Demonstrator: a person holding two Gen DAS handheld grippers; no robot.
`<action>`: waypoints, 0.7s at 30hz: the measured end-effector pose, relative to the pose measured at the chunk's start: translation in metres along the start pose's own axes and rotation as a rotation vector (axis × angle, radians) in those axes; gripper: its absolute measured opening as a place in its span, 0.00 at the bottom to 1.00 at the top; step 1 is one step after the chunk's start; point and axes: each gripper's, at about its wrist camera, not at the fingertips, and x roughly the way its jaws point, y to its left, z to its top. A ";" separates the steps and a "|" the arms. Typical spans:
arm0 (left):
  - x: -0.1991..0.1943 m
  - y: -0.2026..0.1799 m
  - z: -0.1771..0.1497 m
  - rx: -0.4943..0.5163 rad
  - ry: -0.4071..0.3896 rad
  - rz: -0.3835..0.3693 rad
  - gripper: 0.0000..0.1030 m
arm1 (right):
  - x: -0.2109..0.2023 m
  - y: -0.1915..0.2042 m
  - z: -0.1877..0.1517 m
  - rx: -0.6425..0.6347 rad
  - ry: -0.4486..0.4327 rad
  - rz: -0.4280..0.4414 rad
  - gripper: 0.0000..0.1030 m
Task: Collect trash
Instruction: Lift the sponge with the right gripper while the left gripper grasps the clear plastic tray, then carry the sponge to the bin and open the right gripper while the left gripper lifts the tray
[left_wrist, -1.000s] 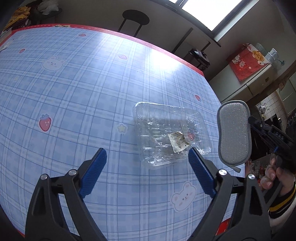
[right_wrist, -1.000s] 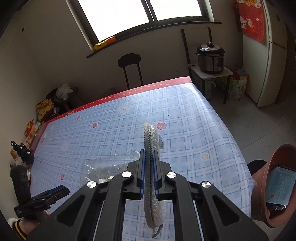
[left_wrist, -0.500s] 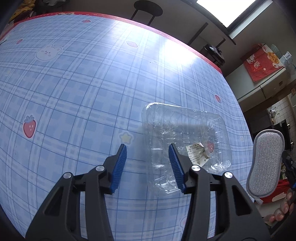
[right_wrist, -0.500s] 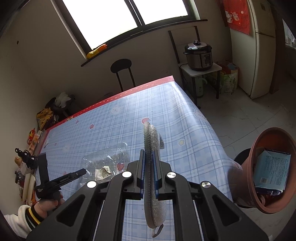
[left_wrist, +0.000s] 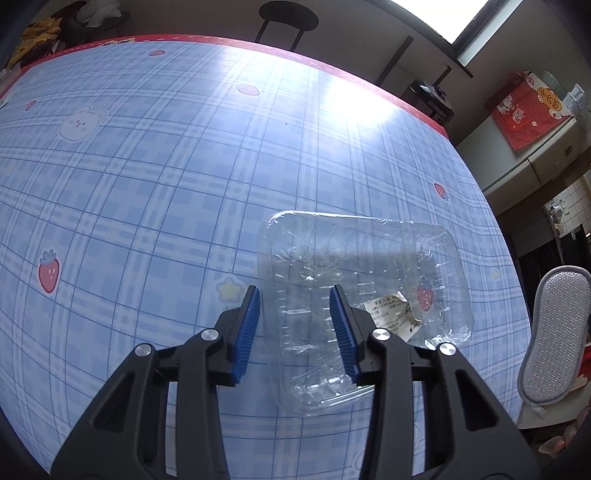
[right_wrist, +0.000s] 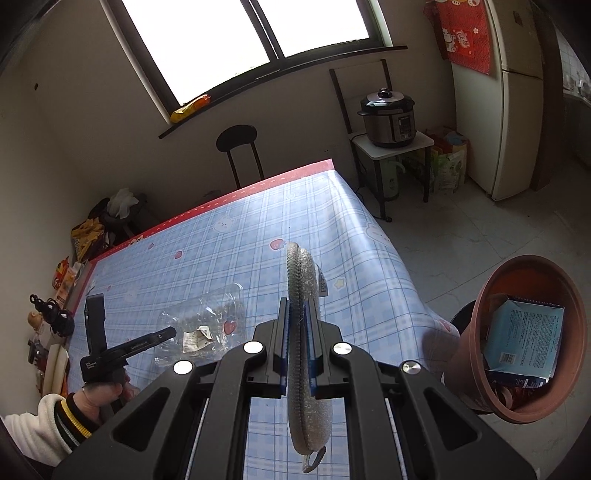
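Binned: blue packet (right_wrist: 522, 338) in your terracotta pot (right_wrist: 517, 345).
Outstanding: clear plastic tray (left_wrist: 364, 291), on table.
Left gripper (left_wrist: 295, 314): parted, straddling tray's near-left rim.
Right gripper (right_wrist: 298, 332): clenched on scrubbing pad (right_wrist: 303, 332).

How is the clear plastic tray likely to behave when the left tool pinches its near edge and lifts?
The clear plastic tray looks thin-walled and empty apart from a paper label, so probably very light. Its crinkled walls suggest it may flex or crackle between the left tool pads. Glossy plastic could slip; lying flat, it seems unlikely to roll.
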 end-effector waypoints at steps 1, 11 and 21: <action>0.001 -0.003 0.000 0.006 -0.001 0.006 0.40 | -0.001 -0.001 -0.001 0.004 0.000 -0.003 0.09; 0.001 -0.009 -0.001 0.011 -0.013 0.031 0.16 | -0.015 -0.013 -0.003 0.030 -0.007 -0.029 0.09; -0.081 -0.022 0.000 0.103 -0.178 -0.009 0.10 | -0.032 -0.024 0.003 0.053 -0.051 -0.012 0.09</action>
